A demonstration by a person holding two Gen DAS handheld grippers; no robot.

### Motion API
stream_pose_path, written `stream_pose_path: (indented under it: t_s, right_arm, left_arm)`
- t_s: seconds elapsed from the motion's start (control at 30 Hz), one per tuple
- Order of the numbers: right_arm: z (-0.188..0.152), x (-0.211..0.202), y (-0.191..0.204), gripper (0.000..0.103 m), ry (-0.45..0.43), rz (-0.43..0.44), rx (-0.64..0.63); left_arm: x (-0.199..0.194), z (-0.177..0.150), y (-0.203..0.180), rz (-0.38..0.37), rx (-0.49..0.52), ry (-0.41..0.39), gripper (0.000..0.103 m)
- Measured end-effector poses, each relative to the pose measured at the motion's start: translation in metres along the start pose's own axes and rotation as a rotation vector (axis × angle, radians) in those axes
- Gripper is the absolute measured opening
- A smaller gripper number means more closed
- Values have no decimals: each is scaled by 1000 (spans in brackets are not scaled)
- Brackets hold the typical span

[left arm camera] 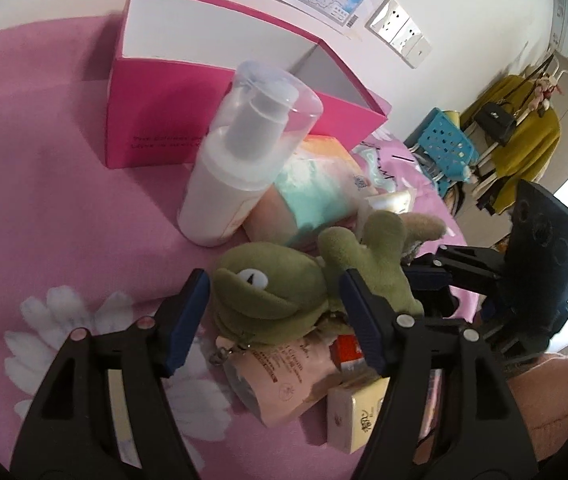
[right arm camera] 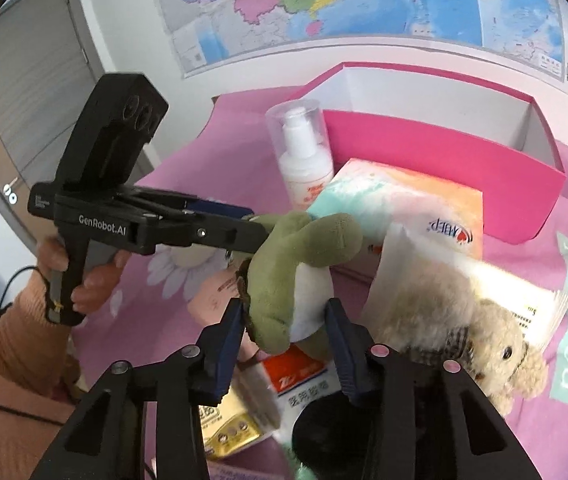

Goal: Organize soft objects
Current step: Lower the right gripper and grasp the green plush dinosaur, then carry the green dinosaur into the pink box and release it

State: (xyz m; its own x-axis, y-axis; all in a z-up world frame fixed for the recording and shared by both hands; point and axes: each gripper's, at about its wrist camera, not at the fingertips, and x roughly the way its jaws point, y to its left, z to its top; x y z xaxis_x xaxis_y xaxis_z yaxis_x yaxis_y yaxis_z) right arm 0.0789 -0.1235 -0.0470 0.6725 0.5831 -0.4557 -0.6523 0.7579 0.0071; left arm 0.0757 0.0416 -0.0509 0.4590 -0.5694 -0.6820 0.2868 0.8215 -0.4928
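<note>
A green plush frog [left arm camera: 280, 284] lies on a heap of packets on the pink bed. My left gripper [left arm camera: 272, 288] has its blue-padded jaws closed around the frog's head. My right gripper [right arm camera: 284, 320] is closed around the frog's lower body [right arm camera: 284, 280]. The left gripper also shows in the right wrist view [right arm camera: 244, 220], its tips at the frog's head. A beige plush bear [right arm camera: 484, 340] lies to the right of my right gripper. An open pink box [left arm camera: 204, 92] [right arm camera: 444, 160] stands behind the heap.
A white pump bottle [left arm camera: 240, 160] [right arm camera: 304, 152] stands in front of the box. A pastel tissue pack [right arm camera: 404, 200] lies beside it. Pouches and small cartons [left arm camera: 304, 376] lie under the frog. A map hangs on the wall behind.
</note>
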Motion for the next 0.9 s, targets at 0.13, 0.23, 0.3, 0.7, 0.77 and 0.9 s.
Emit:
stream_pose_path:
  t_s: [0.13, 0.23, 0.3, 0.7, 0.77, 0.9]
  right_arm:
    - [0, -7, -9, 36, -12, 25, 25]
    - [2, -23, -13, 35, -39, 55, 26]
    - [5, -33, -13, 35, -59, 71, 23]
    - [62, -99, 8, 35, -272, 121, -95]
    - [76, -105, 6, 35, -304, 121, -117]
    - [103, -110, -6, 35, -333, 115, -138]
  left_arm:
    - [-5, -3, -7, -5, 1, -24, 69]
    - [-18, -5, -20, 11, 10, -72, 69]
    - [-32, -6, -33, 33, 36, -110, 69]
    - [-109, 39, -90, 93, 169, -337, 69]
    - [-113, 50, -94, 113, 181, -359, 69]
    - [-110, 81, -91, 150, 183, -368, 69]
